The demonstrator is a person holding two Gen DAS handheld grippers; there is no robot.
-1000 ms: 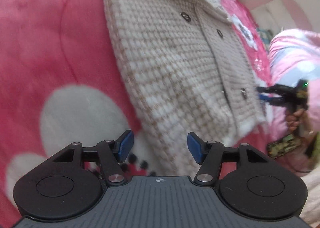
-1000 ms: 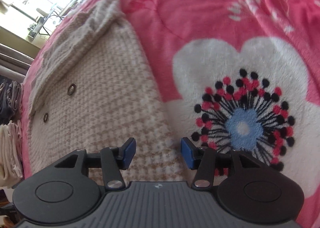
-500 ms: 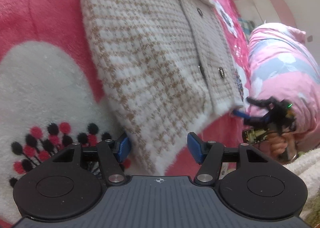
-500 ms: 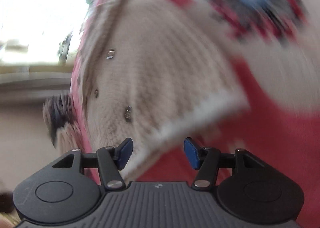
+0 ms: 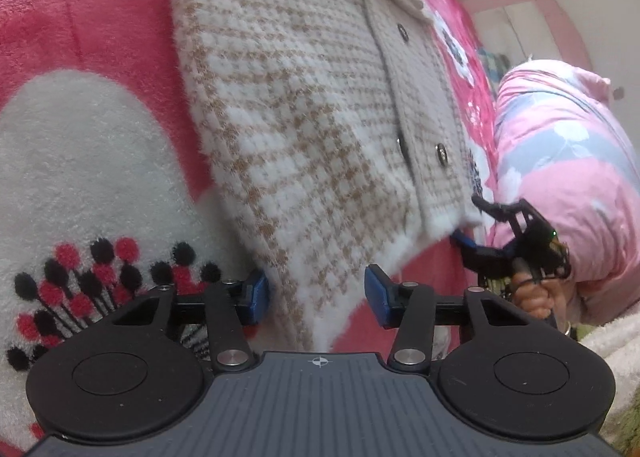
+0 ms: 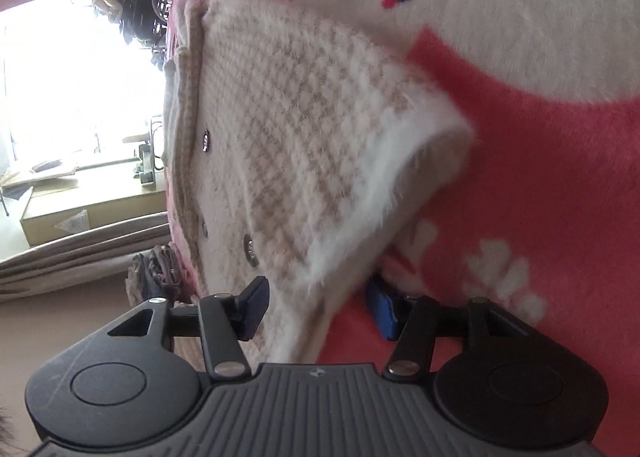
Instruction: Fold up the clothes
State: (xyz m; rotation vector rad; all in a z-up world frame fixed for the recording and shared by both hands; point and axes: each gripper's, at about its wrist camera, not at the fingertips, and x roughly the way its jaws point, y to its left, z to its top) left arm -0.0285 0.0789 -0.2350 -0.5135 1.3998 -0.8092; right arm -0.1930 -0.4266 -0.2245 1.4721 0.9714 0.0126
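Observation:
A beige-and-white houndstooth knit cardigan (image 5: 300,117) with metal buttons lies flat on a pink flowered blanket (image 5: 80,37). My left gripper (image 5: 316,293) is open, and the cardigan's lower-left hem corner sits between its blue pads. In the left wrist view my right gripper (image 5: 470,219) is at the other hem corner, held by a hand (image 5: 536,297). In the right wrist view the right gripper (image 6: 320,305) is open and straddles the fluffy white hem of the cardigan (image 6: 304,137), with one finger above it and one below against the blanket (image 6: 540,177).
A bundled pink and grey quilt (image 5: 568,145) lies to the right of the cardigan. Beyond the bed's far edge are a bright window, a wooden desk (image 6: 92,201) and stacked folded cloth (image 6: 80,253).
Both grippers came down to the cardigan's bottom hem corners. The right gripper swung round from the blanket side, and the hem now lies between its fingers.

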